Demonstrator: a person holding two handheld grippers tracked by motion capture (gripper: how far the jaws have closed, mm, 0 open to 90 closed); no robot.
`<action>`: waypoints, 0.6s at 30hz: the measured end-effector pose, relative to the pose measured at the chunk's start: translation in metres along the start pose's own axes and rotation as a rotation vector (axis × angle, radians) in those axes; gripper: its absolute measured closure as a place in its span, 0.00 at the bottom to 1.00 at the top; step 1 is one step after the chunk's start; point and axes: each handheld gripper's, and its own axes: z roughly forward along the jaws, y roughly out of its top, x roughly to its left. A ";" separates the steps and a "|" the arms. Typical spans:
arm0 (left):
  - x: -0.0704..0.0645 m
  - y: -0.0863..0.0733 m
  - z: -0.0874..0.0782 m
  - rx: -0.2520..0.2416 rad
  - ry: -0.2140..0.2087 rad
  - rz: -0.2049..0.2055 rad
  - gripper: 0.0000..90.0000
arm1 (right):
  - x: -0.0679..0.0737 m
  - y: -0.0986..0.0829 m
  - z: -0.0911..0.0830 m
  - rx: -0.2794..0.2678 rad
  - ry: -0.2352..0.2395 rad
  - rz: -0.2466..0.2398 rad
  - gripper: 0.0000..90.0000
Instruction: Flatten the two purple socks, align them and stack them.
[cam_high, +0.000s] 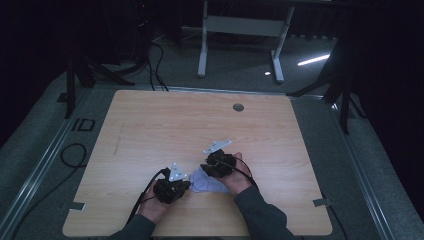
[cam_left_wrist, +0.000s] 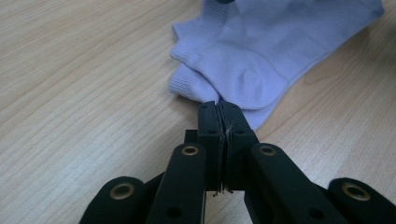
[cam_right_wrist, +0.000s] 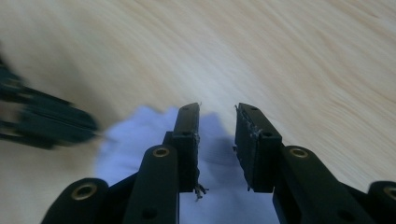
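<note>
A pair of pale lilac socks (cam_left_wrist: 261, 51) lies flat and stacked on the wooden table (cam_high: 165, 125), cuffs towards my left gripper. My left gripper (cam_left_wrist: 218, 106) is shut, jaws pressed flat together, tips right at the edge of the lower sock's cuff; no fabric shows between them. In the high view the socks (cam_high: 202, 182) sit between the two hands near the front edge. My right gripper (cam_right_wrist: 217, 109) hovers open above the socks (cam_right_wrist: 212, 140), with nothing between its jaws. In the high view the left gripper (cam_high: 172, 189) is left of the socks and the right gripper (cam_high: 218, 164) is above them.
A round cable hole (cam_high: 238, 107) is at the table's far side. Bare wood spreads to the left, right and far side of the hands. A white desk frame (cam_high: 240, 30) stands on the floor beyond the table, and cables (cam_high: 75, 155) lie on the floor at the left.
</note>
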 end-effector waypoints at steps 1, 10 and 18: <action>0.000 0.000 0.001 0.003 0.000 0.001 0.97 | 0.002 0.001 0.000 0.000 0.012 -0.007 0.77; -0.002 -0.003 0.007 0.029 0.001 0.009 0.98 | 0.019 0.010 0.020 0.051 0.044 -0.045 0.73; -0.004 -0.004 0.008 0.023 0.006 0.024 0.98 | 0.008 0.013 0.042 0.097 0.094 0.044 0.79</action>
